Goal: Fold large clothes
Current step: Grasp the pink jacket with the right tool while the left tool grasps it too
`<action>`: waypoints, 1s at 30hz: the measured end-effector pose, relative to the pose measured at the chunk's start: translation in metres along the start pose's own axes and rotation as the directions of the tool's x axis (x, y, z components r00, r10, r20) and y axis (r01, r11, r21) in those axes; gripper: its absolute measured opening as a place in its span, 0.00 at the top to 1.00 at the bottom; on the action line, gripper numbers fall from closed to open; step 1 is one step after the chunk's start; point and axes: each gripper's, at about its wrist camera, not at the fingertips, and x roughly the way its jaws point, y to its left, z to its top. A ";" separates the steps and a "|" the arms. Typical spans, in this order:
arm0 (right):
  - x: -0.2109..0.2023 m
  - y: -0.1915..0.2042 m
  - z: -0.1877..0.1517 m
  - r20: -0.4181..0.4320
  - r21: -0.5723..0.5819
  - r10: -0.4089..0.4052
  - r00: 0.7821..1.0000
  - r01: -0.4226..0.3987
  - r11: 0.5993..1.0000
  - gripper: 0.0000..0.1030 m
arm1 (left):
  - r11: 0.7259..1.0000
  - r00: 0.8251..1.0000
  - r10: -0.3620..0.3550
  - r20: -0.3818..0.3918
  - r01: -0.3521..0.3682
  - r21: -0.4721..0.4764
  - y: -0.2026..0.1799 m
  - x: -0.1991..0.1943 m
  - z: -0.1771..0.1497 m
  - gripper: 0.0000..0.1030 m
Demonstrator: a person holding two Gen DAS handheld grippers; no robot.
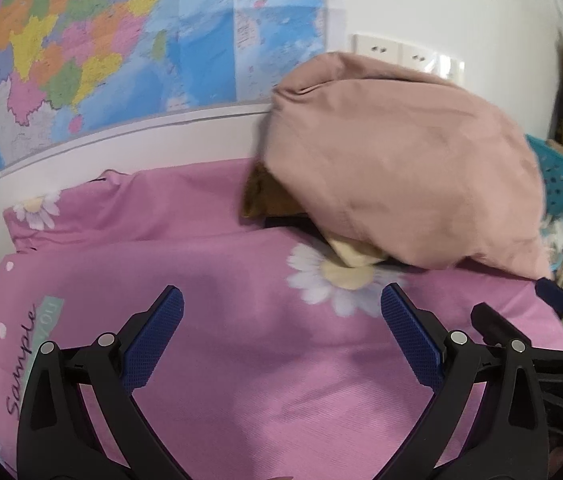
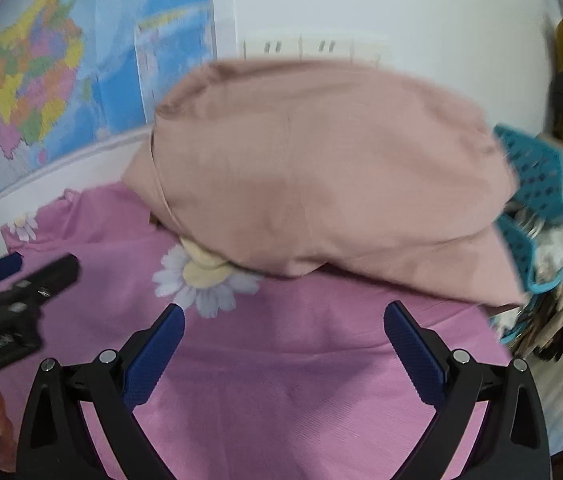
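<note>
Pink garment (image 2: 321, 168) lies ahead of both wide-open hand-held grippers, long axis crosswise, nearer the right hand-held gripper (image 2: 283, 316) than the left hand-held gripper (image 1: 281, 300).

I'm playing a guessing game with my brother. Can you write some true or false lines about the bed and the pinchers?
1. The left gripper has its jaws wide apart and holds nothing. True.
2. The right gripper is clamped on the pink cloth. False: its jaws are open and empty, with the cloth ahead of them.
3. The bedsheet is pink with white daisies. True.
4. A colourful map hangs on the wall behind the bed. True.
5. The basket beside the bed is red. False: it is blue-green.
6. The pink cloth lies flat and neatly folded. False: it is bunched up in a mound.
</note>
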 end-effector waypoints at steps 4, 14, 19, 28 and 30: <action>0.044 0.003 0.006 -0.080 0.049 0.030 0.996 -0.026 0.998 0.06 | 0.999 0.999 0.041 0.002 -0.041 0.002 0.018 0.014 0.005 0.05; 0.090 -0.004 0.031 -0.058 0.153 0.010 0.998 -0.001 0.988 0.91 | 0.995 0.996 0.093 -0.007 -0.093 0.030 0.050 0.047 0.024 0.05; 0.035 -0.017 0.042 0.104 0.113 0.105 0.989 -0.116 0.987 0.98 | 0.996 0.998 0.067 0.013 -0.068 0.051 0.058 0.062 0.039 0.05; -0.058 -0.059 0.107 0.336 0.071 0.142 0.931 -0.175 0.982 0.98 | 0.976 0.990 -0.110 0.087 0.091 0.199 0.038 0.081 0.068 0.05; -0.054 -0.063 0.117 0.332 0.071 0.139 0.933 -0.172 0.983 0.98 | 0.956 0.983 -0.144 0.111 0.110 0.271 0.026 0.083 0.071 0.05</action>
